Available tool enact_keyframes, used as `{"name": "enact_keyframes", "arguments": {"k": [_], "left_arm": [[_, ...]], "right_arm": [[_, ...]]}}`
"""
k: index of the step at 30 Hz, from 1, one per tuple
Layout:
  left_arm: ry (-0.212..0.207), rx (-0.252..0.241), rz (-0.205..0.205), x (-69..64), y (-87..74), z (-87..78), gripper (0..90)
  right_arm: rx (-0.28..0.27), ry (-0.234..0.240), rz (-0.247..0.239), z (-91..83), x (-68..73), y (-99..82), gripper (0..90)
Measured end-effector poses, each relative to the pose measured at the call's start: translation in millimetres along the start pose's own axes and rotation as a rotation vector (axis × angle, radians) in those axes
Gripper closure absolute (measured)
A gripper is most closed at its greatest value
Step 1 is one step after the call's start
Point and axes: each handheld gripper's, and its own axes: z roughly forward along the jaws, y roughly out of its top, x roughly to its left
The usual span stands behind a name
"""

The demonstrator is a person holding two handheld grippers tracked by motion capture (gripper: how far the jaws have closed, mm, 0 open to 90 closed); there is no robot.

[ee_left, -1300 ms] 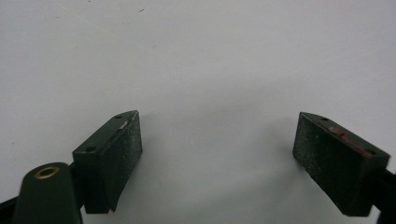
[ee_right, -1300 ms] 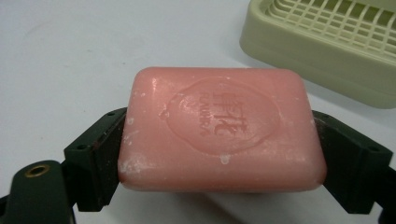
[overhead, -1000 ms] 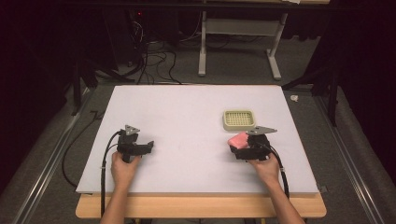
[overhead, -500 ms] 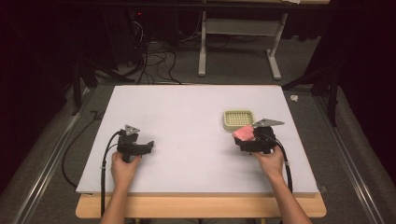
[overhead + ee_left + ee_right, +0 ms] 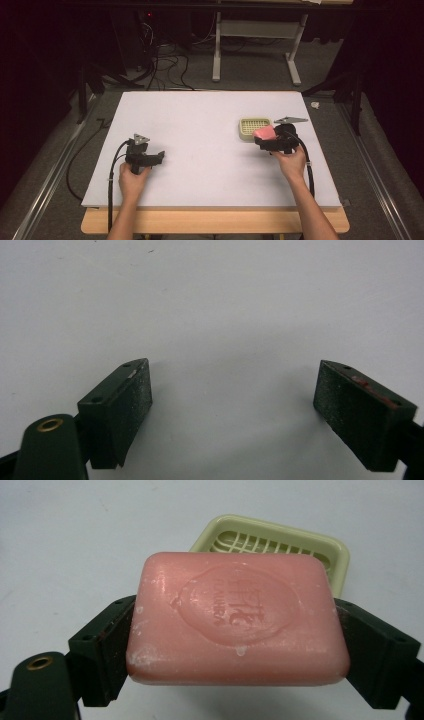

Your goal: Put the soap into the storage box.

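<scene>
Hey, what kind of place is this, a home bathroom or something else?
Probably a lab or recording room, not a bathroom. A white board lies on a plain table, with cables and a metal stand on the dark floor behind. The right gripper holds a soap near its dish.

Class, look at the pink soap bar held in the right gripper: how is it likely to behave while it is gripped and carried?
The pink soap bar probably stays stiff: it spans the right gripper jaws without sagging. Its glossy, flaked surface hints it may be slippery, so it could slide out. Its flat, blocky shape suggests it won't roll once set in the slotted soap dish.
</scene>
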Motion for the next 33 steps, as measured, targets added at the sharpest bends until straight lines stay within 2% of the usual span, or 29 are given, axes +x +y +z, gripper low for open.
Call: {"name": "enact_keyframes", "arguments": {"k": [15,18,25,33], "left_arm": [[-0.003,0.001,-0.002,0.3,0.1,0.0,16.1],[-0.004,0.001,-0.002,0.3,0.1,-0.1,16.1],[-0.003,0.001,-0.001,0.2,0.0,-0.1,16.1],[-0.003,0.001,-0.001,0.3,0.1,-0.1,16.1]], "right_arm": [[0.042,-0.054,-0.006,22.8,-1.9,24.0,13.6],[0.062,-0.07,0.009,30.0,-2.8,28.8,13.7],[0.091,-0.097,0.005,42.3,-1.7,34.3,13.7],[0.128,-0.106,0.024,56.2,-3.8,31.9,13.6]]}}
